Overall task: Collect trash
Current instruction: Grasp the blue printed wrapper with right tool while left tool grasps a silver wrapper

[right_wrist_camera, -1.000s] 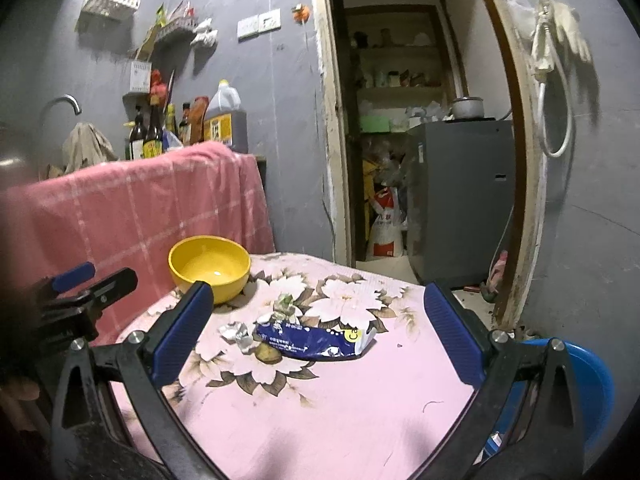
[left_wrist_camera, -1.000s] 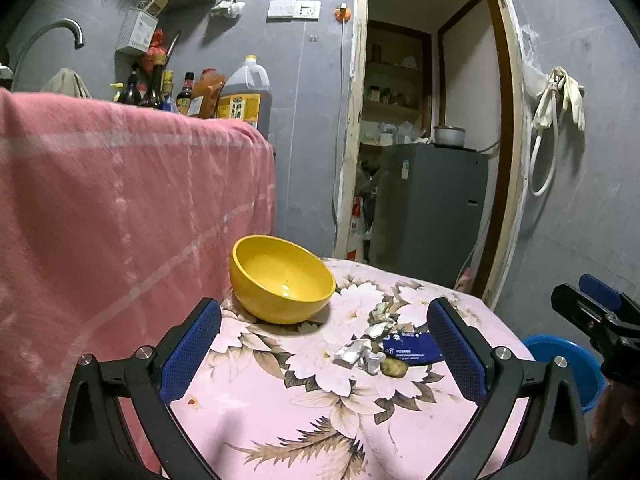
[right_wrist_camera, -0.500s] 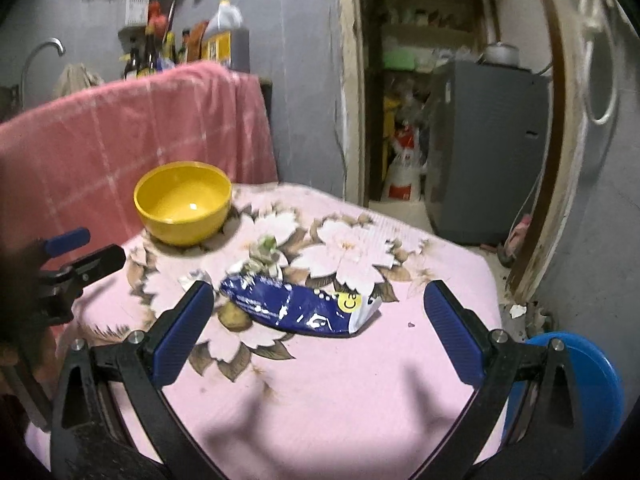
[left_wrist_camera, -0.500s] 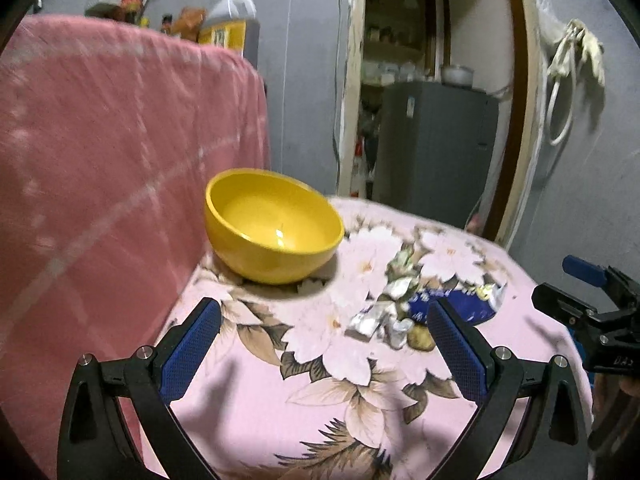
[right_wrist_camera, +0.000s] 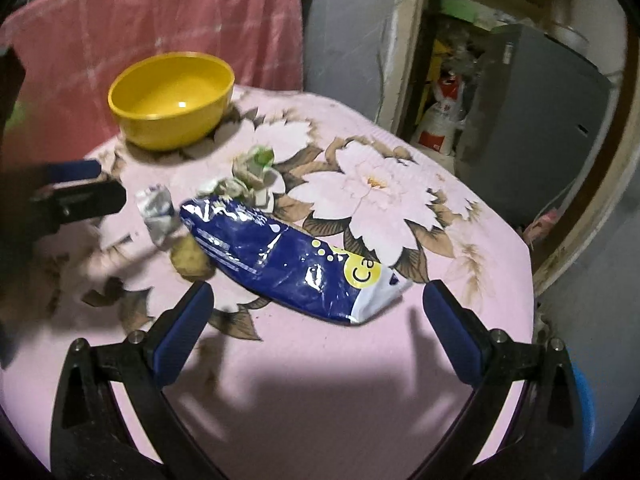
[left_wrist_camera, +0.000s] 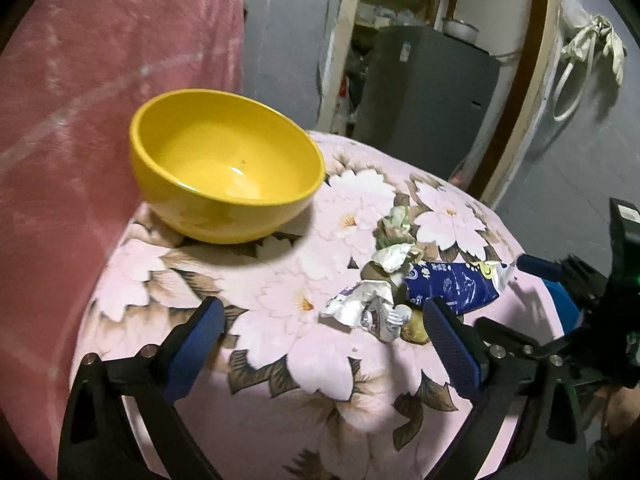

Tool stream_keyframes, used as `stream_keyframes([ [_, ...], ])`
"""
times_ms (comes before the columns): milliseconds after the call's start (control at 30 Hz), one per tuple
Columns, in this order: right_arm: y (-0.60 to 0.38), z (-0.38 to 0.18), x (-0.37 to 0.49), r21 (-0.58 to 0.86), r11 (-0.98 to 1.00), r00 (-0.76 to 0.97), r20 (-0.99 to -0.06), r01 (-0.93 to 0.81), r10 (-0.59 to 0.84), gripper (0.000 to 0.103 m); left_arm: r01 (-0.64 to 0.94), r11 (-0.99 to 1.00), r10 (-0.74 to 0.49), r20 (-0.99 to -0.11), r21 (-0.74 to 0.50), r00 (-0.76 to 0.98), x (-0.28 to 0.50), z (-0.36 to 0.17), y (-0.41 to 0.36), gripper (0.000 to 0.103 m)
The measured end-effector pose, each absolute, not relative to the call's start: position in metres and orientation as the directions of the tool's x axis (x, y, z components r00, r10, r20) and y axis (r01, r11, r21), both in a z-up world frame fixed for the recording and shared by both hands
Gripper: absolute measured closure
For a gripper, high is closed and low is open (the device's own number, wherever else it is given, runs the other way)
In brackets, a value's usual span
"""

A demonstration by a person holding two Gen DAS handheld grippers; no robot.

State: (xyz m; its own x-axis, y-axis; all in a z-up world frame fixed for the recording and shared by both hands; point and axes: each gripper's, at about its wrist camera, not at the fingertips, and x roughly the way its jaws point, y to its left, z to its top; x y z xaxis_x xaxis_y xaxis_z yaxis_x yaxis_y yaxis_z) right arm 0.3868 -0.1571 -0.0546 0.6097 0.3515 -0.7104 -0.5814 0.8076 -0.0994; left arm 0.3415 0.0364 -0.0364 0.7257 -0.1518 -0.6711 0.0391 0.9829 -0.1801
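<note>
Both wide, empty: left hand-held gripper (left_wrist_camera: pixel 322 334), right hand-held gripper (right_wrist_camera: pixel 318 314).

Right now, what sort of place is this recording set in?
Probably a modest home kitchen or dining corner: a yellow bowl on a floral-clothed table, snack litter like the blue wrapper, and a grey fridge beyond the doorway.

left gripper (left_wrist_camera: pixel 323 334): tilted downward, jaws wide and just closing a little, nothing between the pads
right gripper (right_wrist_camera: pixel 318 318): tilted downward, jaws spread wide, nothing gripped
</note>
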Motion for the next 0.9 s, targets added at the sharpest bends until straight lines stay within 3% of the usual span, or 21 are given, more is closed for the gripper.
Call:
stream_keyframes([
  [433, -0.145, -0.070, 0.422, -0.122, 0.714, 0.536, -0.749, -0.689, 0.389, 0.001, 0.087, 0.968, -0.231, -0.701, -0.236, 0.675, 0.358, -0.048, 0.035, 0.045],
  [633, -0.147, -0.070, 0.420, -0.101, 0.713, 0.521, -0.754, -0.694, 0.400, 0.021, 0.108, 0.958, -0.269, -0.705, -0.266, 0.656, 0.361, -0.050, 0.034, 0.066],
  [767, -0.150, -0.069, 0.415, -0.095, 0.716, 0.520, -0.753, -0.692, 0.402, 0.035, 0.116, 0.955, -0.281, -0.706, -0.273, 0.650, 0.362, -0.049, 0.031, 0.071],
  [900, -0.156, -0.068, 0.406, -0.079, 0.718, 0.516, -0.750, -0.691, 0.413, 0.056, 0.124, 0.952, -0.291, -0.709, -0.278, 0.643, 0.361, -0.049, 0.029, 0.080],
])
